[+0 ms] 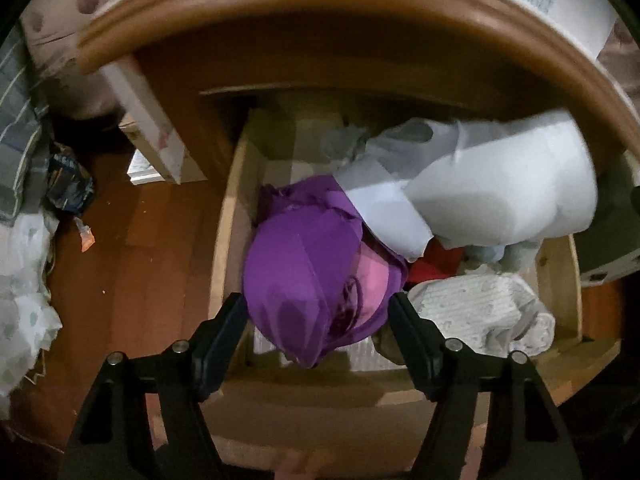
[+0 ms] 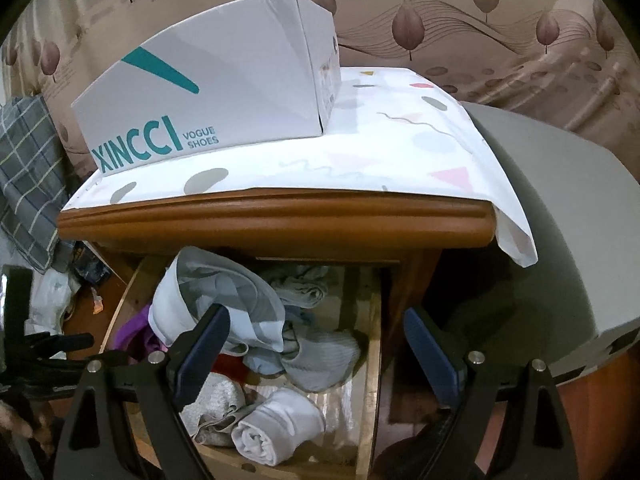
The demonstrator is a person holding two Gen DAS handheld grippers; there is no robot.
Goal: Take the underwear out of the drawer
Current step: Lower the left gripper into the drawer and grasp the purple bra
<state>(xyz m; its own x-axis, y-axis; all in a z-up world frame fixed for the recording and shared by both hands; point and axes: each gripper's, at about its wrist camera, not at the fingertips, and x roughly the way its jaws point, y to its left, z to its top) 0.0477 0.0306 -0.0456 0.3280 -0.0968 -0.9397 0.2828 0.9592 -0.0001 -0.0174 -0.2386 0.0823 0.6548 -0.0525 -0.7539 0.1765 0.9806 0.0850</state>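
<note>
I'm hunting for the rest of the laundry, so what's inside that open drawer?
The drawer holds purple underwear, white garments, something red, a rolled white piece. Whatever lies beneath the pile is covered.

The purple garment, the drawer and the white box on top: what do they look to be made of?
The purple garment looks like thin, smooth, slightly sheer fabric: pink shows through one part. The drawer seems to be pale bare wood, matte, while the cabinet's edge is darker wood with a glossy varnish that catches light. The white box appears to be printed cardboard, with crisp folded corners.
</note>
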